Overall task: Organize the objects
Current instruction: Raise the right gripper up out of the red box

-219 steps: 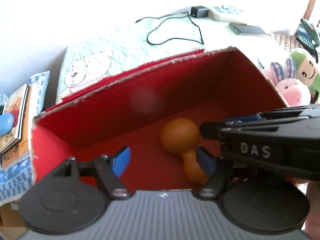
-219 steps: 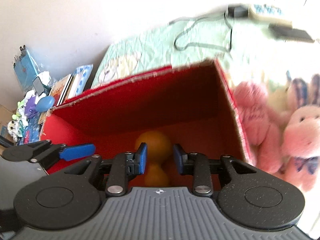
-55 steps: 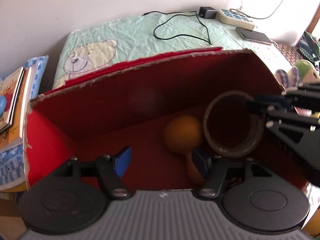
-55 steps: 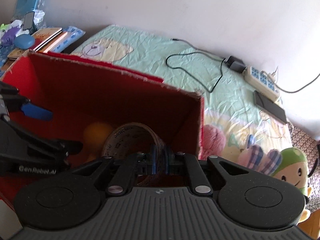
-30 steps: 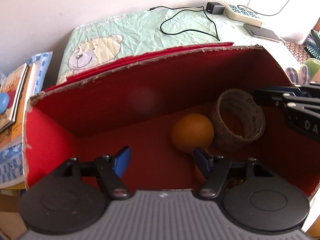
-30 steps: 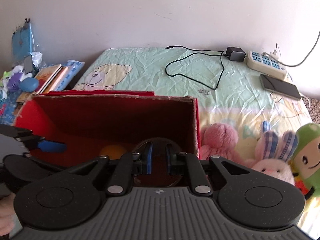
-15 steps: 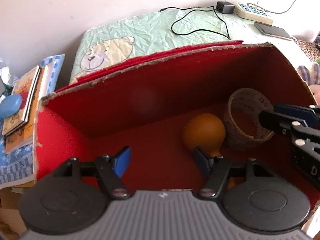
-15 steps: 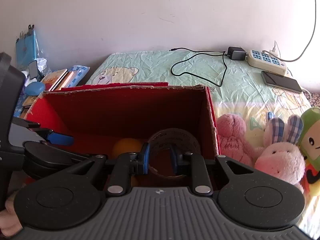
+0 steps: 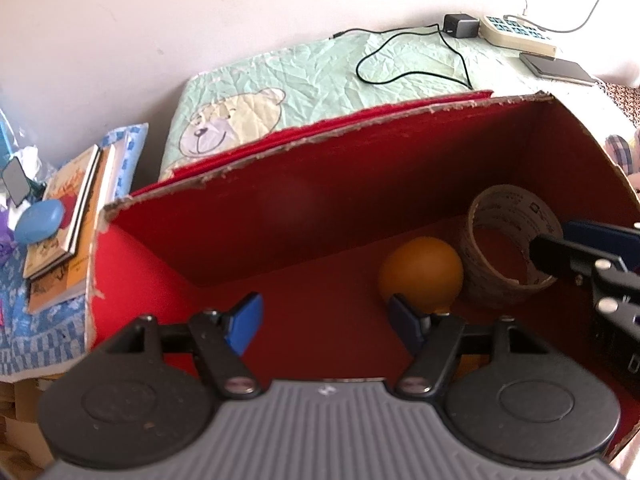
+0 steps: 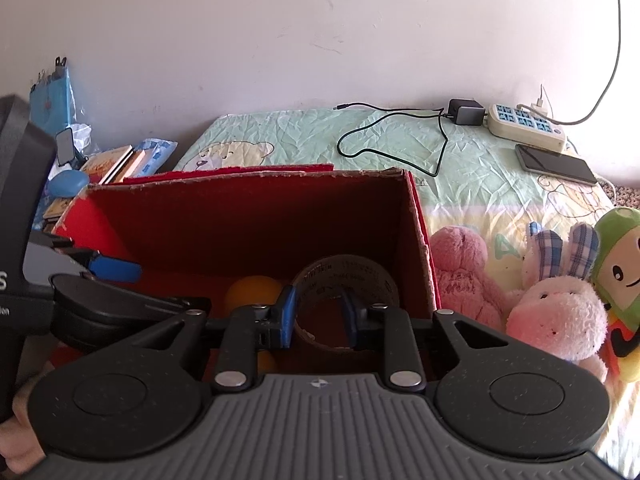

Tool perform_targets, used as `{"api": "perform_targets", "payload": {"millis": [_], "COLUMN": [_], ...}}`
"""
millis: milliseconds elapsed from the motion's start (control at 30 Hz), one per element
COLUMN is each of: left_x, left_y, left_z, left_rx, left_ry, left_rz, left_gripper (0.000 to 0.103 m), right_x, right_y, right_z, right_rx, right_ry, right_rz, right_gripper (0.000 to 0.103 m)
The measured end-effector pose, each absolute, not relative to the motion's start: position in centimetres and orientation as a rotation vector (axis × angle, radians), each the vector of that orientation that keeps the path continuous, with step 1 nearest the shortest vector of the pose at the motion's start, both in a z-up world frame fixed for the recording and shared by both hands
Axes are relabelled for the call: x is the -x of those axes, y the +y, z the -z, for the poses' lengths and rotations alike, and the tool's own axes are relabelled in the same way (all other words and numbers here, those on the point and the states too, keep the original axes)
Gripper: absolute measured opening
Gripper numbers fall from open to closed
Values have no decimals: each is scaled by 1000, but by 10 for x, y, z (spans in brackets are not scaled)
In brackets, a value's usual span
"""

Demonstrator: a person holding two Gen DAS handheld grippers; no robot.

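A red cardboard box (image 9: 280, 216) stands open on the bed. Inside it lie an orange gourd-shaped toy (image 9: 420, 276) and a brown tape roll (image 9: 508, 248), side by side at the right end. My right gripper (image 10: 318, 312) reaches in over the box's near edge and its jaws are opening. The tape roll (image 10: 344, 276) has its near rim between the blue pads, which stand off it. My left gripper (image 9: 325, 322) hangs open over the bare box floor, left of the orange toy (image 10: 252, 288), holding nothing.
Pink plush toys (image 10: 460, 276), a checked-ear rabbit (image 10: 560, 300) and a green doll (image 10: 620, 272) lie right of the box. A power strip (image 10: 524, 126), phone (image 10: 556, 164) and black cable (image 10: 392, 140) sit behind it. Books (image 9: 68, 232) are stacked on the left.
The right gripper lowered the tape roll into the box beside the orange toy, then its jaws parted from the roll's rim. The left gripper stayed open, tilting slightly.
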State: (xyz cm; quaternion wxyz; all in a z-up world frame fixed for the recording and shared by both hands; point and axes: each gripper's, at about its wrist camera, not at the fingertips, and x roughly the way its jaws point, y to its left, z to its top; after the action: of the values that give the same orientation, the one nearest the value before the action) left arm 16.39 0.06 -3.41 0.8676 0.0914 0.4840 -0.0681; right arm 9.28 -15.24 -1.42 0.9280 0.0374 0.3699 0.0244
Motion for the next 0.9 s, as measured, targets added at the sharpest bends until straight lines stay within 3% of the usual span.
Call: {"api": "perform_targets", "payload": {"millis": [367, 800, 900], "left_x": [-154, -122, -107], "left_y": [-2, 5, 9], "left_z": [26, -20, -31], "left_rx": [-237, -196, -185], "left_ry": [946, 920, 908], "left_rz": [86, 30, 8], "left_gripper": [73, 73, 73], "right_x": [-82, -54, -48], "right_y": [-166, -165, -167], "right_z": [10, -13, -16], "right_rx": [-182, -216, -226], "right_ry": [778, 688, 665], "right_rz": [-44, -115, -131], "right_gripper": [30, 34, 40]}}
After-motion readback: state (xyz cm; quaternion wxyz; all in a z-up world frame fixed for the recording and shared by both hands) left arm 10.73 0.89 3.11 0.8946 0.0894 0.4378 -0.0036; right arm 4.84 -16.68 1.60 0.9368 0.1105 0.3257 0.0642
